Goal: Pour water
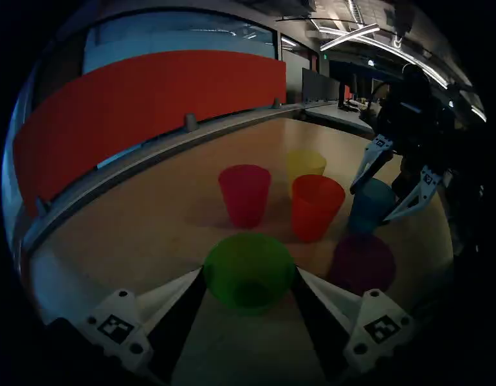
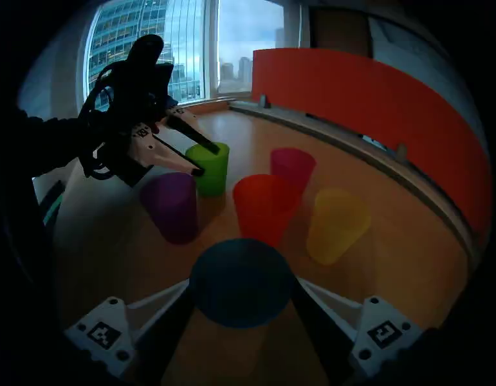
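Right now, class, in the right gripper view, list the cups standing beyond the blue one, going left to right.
purple cup → green cup → red cup → pink cup → yellow cup

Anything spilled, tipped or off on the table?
Nothing stands out. Six cups stand upright on the table, no spill. The left gripper holds the green cup, the right gripper the blue cup; purple cup, orange cup, pink cup and yellow cup stand free.
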Tool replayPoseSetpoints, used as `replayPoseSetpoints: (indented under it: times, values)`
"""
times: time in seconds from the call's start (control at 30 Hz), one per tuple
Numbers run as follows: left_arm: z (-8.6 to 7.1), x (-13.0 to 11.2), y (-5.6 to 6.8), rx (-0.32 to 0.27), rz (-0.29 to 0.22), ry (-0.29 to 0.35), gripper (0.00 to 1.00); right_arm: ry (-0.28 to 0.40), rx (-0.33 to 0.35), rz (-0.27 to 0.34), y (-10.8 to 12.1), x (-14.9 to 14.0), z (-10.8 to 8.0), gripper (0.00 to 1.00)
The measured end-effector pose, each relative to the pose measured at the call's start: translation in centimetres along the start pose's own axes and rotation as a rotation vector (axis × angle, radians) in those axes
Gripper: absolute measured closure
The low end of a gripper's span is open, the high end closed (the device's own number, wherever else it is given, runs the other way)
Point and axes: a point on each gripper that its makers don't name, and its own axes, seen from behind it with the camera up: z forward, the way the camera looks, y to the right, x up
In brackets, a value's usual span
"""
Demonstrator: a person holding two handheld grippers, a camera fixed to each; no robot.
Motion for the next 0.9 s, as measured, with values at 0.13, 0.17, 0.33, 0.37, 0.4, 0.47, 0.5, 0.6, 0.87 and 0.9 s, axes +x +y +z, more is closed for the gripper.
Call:
replayPoseSetpoints:
  times: [0.13, 0.17, 0.33, 0.37, 0.4, 0.47, 0.5, 0.6, 0.87, 0.9]
  values:
    - [0.0, 0.0, 0.0, 0.0, -0.001, 0.001, 0.11, 0.001, 0.006, 0.001, -0.1, 0.0, 0.0, 0.05]
    - [0.0, 0.0, 0.0, 0.0, -0.002, 0.001, 0.11, 0.001, 0.008, 0.001, -0.2, 0.0, 0.0, 0.09]
    - [0.0, 0.0, 0.0, -0.001, -0.005, 0.001, 0.11, 0.005, 0.011, 0.001, -0.4, 0.0, 0.0, 0.09]
    - [0.0, 0.0, 0.0, -0.001, -0.005, 0.001, 0.11, 0.007, 0.011, 0.001, -0.4, 0.1, 0.0, 0.09]
    - [0.0, 0.0, 0.0, -0.001, -0.006, 0.001, 0.11, 0.008, 0.01, 0.003, -0.4, 0.1, 0.0, 0.09]
    - [0.0, 0.0, -0.1, 0.0, -0.006, 0.001, 0.11, 0.01, 0.009, 0.007, -0.4, 0.1, 0.0, 0.09]
    - [-0.1, 0.0, 0.0, -0.001, -0.005, 0.0, 0.11, 0.01, 0.008, 0.006, -0.3, 0.1, -0.1, 0.09]
    - [-0.2, 0.0, 0.0, -0.002, -0.003, 0.001, 0.11, 0.013, 0.002, 0.004, -0.2, 0.2, -0.2, 0.09]
    - [-0.9, 0.8, 0.0, 0.007, -0.003, 0.02, 0.11, 0.047, -0.008, 0.014, -0.1, 1.7, -1.3, 0.09]
    - [-1.1, 1.0, 0.0, 0.01, -0.002, 0.025, 0.11, 0.052, -0.011, 0.015, 0.0, 1.9, -1.5, 0.09]
